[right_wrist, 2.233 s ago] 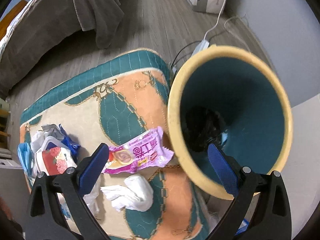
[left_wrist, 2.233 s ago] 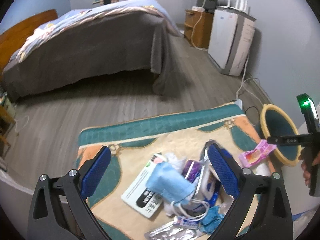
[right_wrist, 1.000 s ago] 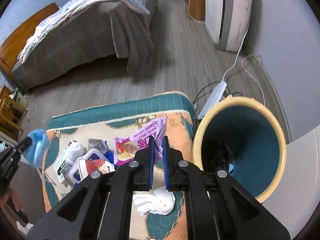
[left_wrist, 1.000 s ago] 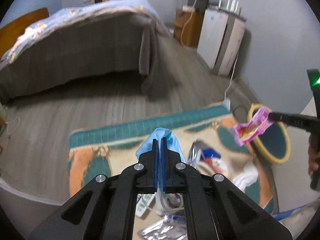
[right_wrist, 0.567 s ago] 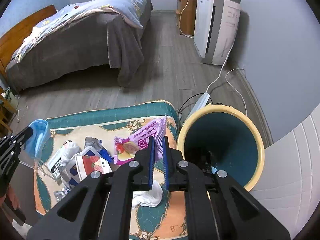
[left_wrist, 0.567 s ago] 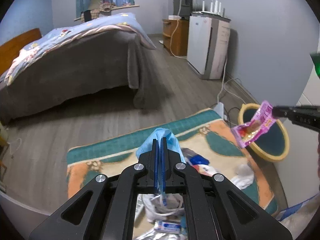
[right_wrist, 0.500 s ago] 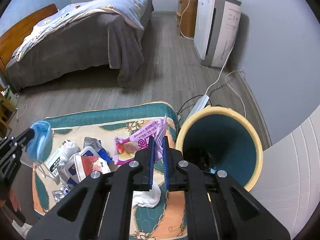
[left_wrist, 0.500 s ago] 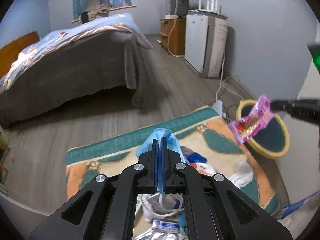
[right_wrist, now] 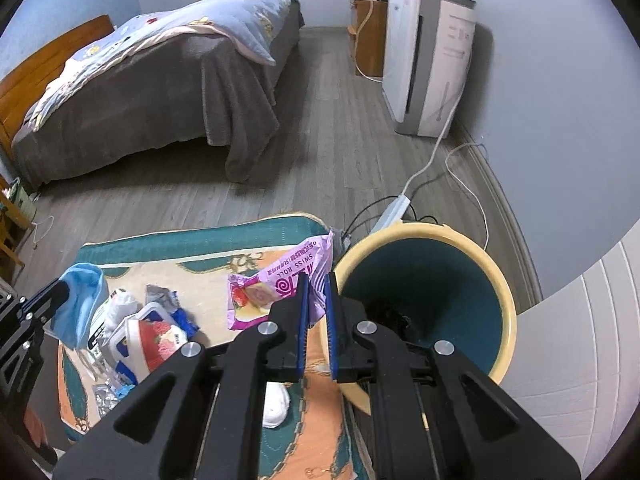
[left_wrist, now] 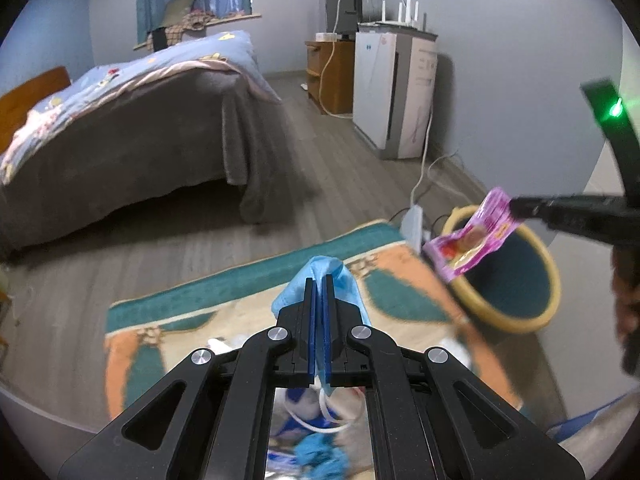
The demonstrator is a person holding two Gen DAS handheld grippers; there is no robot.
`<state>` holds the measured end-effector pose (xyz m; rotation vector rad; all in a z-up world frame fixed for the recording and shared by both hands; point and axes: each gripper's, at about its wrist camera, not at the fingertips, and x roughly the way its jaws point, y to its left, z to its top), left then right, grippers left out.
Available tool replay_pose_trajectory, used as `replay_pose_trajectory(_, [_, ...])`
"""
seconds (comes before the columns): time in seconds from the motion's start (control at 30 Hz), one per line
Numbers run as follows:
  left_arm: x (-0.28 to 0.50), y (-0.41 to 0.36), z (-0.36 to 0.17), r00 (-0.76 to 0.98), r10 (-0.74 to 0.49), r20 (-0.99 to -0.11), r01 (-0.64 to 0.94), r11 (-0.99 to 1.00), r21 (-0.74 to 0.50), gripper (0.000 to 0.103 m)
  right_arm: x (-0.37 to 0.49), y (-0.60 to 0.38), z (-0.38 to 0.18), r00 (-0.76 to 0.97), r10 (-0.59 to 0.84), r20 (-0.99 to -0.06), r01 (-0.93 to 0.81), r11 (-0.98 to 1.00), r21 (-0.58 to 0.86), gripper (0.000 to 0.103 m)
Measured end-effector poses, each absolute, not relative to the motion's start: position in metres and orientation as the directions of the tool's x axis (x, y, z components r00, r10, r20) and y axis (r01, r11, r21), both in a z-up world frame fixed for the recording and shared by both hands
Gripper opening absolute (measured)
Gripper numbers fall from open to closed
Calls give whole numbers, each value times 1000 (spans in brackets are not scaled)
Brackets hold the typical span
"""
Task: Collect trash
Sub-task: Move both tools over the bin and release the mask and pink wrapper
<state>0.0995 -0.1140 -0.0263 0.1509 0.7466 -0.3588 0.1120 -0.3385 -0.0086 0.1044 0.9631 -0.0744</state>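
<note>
Your right gripper (right_wrist: 315, 280) has its fingers pinched shut on the pink snack wrapper (right_wrist: 280, 284), held beside the bin's rim, long axis slanting up toward the bin (right_wrist: 424, 304); your left gripper (left_wrist: 319, 284) is clamped on the blue face mask (left_wrist: 320, 280), which hangs limp over the rug (right_wrist: 192, 256); neither piece is binned yet (something dark already lies inside); a heap of litter (right_wrist: 140, 328) remains on the rug.

pale-blue mask (left_wrist: 320, 280), pink-purple wrapper (right_wrist: 288, 280), teal-orange rug (right_wrist: 192, 248) – patterned
</note>
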Motion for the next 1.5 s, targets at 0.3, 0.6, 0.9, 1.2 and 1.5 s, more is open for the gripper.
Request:
replay_pose_trajectory(0.3, [109, -158, -25, 648, -332, -686, 419, 907, -43, 4, 112, -373, -17, 558, -22, -829, 155, 985, 78, 7])
replay_pose_trajectory(0.6, [123, -201, -27, 597, -389, -702, 477, 875, -79, 4, 110, -416, -24, 549, -59, -834, 233, 969, 85, 7])
replay_pose_trajectory(0.9, [134, -260, -50, 496, -447, -744, 558, 821, -121, 4, 100, -481, -48, 503, -97, -859, 408, 903, 137, 7])
replay_pose_trajectory(1.2, [131, -310, -69, 477, -446, -758, 616, 784, -73, 4, 97, -501, -62, 425, -186, -886, 482, 875, 48, 7])
replay_pose_trajectory(1.5, [140, -316, -63, 521, -468, -714, 597, 797, -87, 64, 98, -503, -66, 411, -180, -894, 486, 873, 47, 18])
